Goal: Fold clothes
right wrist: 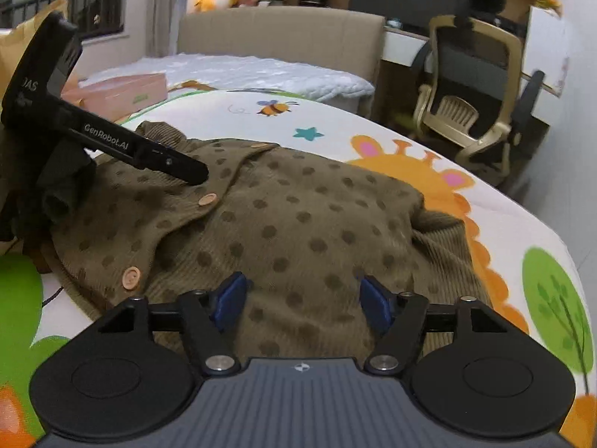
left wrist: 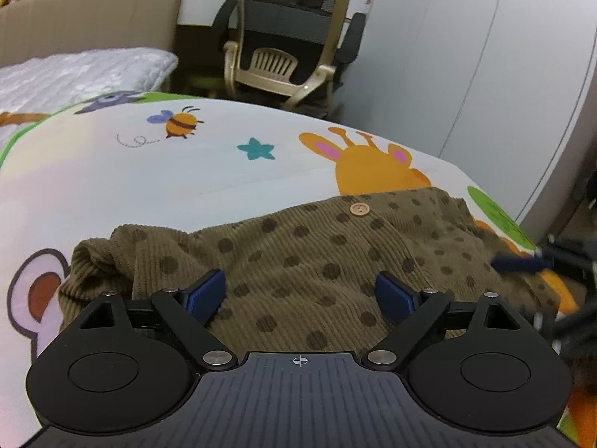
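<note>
Hovering over a brown dotted cardigan (right wrist: 298, 216), we are keeping both grippers low and just above the cloth. It is lying on a cartoon-print bedspread (left wrist: 224, 171), partly bunched, its button (left wrist: 359, 209) placket showing on top. Whether it is partway folded or only lying loose, we cannot tell from how it lies.

Our left gripper (left wrist: 300, 295) is standing wide, blue pads spread, nothing between them; the cloth is running straight ahead of it and under it. A rolled, bunched edge is sitting ahead and to its left. Our right gripper (right wrist: 304, 302) is also standing wide and holding nothing, with the cloth directly beneath and ahead. To its right the cloth is dropping into a ribbed fold; to its left the buttoned front is running away toward the far left.

We are judging the long axis of the cardigan to be running across us, from the left gripper's side to the right gripper's side. In the right wrist view the left gripper (right wrist: 194, 175) is showing ahead and to the left, tip resting close over the cloth near the placket. Each gripper is nearer its own end, so any coming pinch turns on each taking its nearer edge.
</note>
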Demonstrator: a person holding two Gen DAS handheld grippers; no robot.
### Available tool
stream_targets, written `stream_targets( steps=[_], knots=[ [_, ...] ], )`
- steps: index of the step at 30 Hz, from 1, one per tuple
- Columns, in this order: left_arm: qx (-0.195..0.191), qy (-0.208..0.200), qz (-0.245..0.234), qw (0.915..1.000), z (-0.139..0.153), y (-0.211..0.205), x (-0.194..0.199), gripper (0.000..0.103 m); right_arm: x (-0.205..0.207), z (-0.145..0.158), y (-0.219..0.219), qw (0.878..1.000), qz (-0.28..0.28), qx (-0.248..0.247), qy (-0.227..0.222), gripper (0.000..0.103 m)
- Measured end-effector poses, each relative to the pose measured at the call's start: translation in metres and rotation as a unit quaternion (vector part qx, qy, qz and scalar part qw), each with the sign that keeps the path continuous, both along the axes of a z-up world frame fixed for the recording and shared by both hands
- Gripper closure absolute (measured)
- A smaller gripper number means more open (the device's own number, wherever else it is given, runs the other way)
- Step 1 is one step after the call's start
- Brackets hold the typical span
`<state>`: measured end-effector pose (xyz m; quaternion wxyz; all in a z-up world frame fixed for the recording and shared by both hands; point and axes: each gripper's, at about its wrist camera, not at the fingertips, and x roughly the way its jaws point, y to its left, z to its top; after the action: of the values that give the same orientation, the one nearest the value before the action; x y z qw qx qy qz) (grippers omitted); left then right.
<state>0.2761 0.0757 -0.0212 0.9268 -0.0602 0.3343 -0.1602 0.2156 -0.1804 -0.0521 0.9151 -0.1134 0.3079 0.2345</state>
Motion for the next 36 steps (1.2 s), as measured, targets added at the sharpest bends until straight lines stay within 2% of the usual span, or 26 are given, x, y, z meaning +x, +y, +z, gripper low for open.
stream_targets(
  steps=[10, 14, 16, 19, 21, 24, 27, 28, 32, 36],
  knots=[
    [0.022, -0.002, 0.002, 0.9998, 0.009, 0.004, -0.01, 0.01, -0.007, -0.005, -0.011, 1.0, -0.017, 0.015, 0.014, 0.026],
    [0.032, -0.029, 0.033, 0.9985, 0.022, 0.022, -0.015, 0.01, -0.018, -0.005, -0.018, 0.999, -0.015, 0.012, 0.026, 0.023],
    [0.033, -0.022, 0.054, 0.9977, 0.021, 0.038, -0.01, 0.009, -0.024, -0.002, -0.023, 0.999, -0.015, 0.011, 0.032, 0.021],
    [0.026, 0.001, 0.073, 0.997, 0.012, 0.059, -0.004, 0.009, -0.029, 0.008, -0.043, 0.997, -0.052, 0.036, 0.043, 0.019],
    [0.012, 0.013, 0.074, 0.9971, 0.004, 0.071, -0.001, 0.009, -0.026, 0.014, -0.067, 0.99, -0.101, 0.083, 0.062, 0.019],
    [-0.007, 0.004, 0.076, 0.9971, 0.0, 0.079, -0.001, 0.009, -0.022, 0.008, -0.104, 0.965, -0.19, 0.155, 0.093, 0.019],
    [-0.006, -0.016, 0.082, 0.9965, -0.001, 0.08, 0.001, 0.009, -0.025, -0.001, -0.12, 0.947, -0.24, 0.186, 0.105, 0.019],
    [-0.006, -0.019, 0.084, 0.9962, -0.002, 0.081, 0.001, 0.009, -0.027, -0.003, -0.12, 0.945, -0.248, 0.187, 0.108, 0.019],
    [-0.011, -0.014, 0.112, 0.9936, 0.003, 0.092, 0.001, 0.009, -0.041, -0.003, -0.107, 0.953, -0.223, 0.173, 0.111, 0.02],
    [-0.016, 0.0, 0.097, 0.9951, 0.006, 0.103, 0.005, 0.008, -0.034, -0.003, -0.087, 0.959, -0.197, 0.175, 0.104, 0.024]
  ],
)
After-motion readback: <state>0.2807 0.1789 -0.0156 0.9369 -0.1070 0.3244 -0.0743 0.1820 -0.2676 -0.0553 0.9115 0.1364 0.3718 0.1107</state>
